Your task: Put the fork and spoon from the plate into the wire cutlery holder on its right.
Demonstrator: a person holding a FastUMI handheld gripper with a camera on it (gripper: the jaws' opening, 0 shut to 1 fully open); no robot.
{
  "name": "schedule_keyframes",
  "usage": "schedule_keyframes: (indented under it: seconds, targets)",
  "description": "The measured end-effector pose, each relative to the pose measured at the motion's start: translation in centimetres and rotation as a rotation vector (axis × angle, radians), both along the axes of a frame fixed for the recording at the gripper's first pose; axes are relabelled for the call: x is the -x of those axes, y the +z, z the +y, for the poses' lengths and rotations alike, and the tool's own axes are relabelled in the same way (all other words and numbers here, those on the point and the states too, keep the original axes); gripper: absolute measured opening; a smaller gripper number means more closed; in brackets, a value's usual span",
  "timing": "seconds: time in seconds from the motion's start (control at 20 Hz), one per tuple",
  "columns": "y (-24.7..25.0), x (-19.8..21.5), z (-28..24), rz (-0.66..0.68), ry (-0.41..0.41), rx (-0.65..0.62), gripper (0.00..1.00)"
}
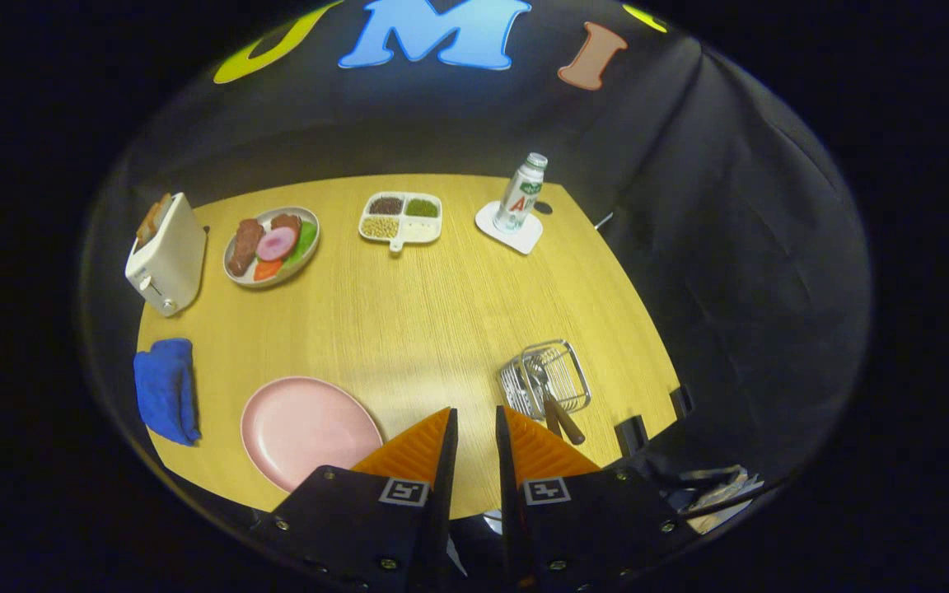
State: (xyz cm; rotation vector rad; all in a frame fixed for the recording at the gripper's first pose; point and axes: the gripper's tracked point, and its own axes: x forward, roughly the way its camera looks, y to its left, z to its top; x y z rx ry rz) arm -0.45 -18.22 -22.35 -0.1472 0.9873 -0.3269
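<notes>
A pink plate lies on the wooden table, just left of my fingers, with nothing on it. To the right of the fingers stands the wire cutlery holder. Two wooden-handled utensils sit in it with their handles sticking out toward me; which is the fork and which the spoon I cannot tell. My gripper hovers above the table between plate and holder, its fingers a narrow gap apart with nothing between them.
At the back stand a white toaster, a plate of toy food, a divided tray of beans and a bottle on a white coaster. A blue cloth lies left of the pink plate. The table edge runs close behind the holder.
</notes>
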Motion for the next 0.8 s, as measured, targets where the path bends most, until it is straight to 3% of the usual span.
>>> schedule_keyframes:
  seconds: [0.2, 0.55, 0.8]
  targets:
    - [5.0, -3.4, 3.1, -0.229, 0.111, 0.009, 0.27]
    - [16.6, -7.0, 7.0, -0.671, 0.225, 0.011, 0.27]
    - [20.8, -6.5, 8.5, -0.8, 0.265, 0.029, 0.27]
